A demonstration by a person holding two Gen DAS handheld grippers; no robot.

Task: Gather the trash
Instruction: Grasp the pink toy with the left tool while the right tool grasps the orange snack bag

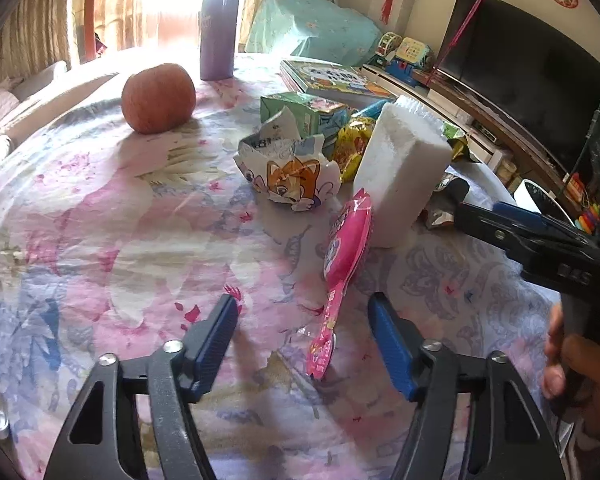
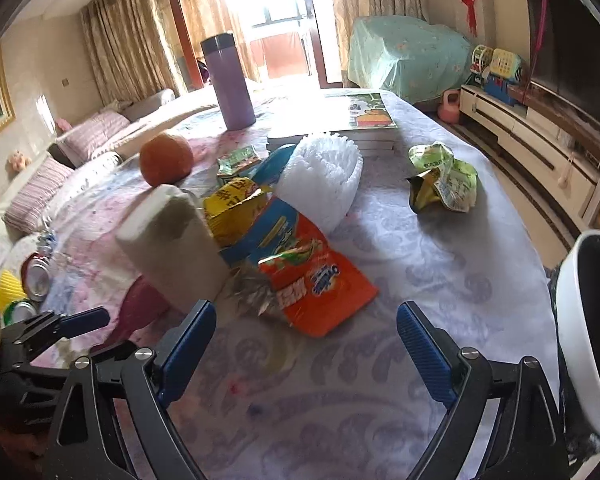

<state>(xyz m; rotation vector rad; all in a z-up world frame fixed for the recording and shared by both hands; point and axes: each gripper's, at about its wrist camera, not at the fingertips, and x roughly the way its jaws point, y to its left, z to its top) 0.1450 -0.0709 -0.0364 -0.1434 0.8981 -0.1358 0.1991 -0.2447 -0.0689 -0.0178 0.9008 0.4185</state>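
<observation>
Over floral cloth | L tongs point(image 1: 302, 330) spread, straddling pink wrapper point(image 1: 342, 264) | R tongs point(image 2: 306, 342) spread, empty, orange snack bag point(image 2: 316, 284) just ahead | step: reach/pre-grasp | next: lower L, pinch wrapper, carry to white bin point(image 2: 580, 344) at right.

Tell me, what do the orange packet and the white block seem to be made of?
The orange packet looks like glossy plastic film; its torn-open mouth shows silvery foil lining. The white block looks like matte foam, with a grainy surface, though I can't be sure.
</observation>
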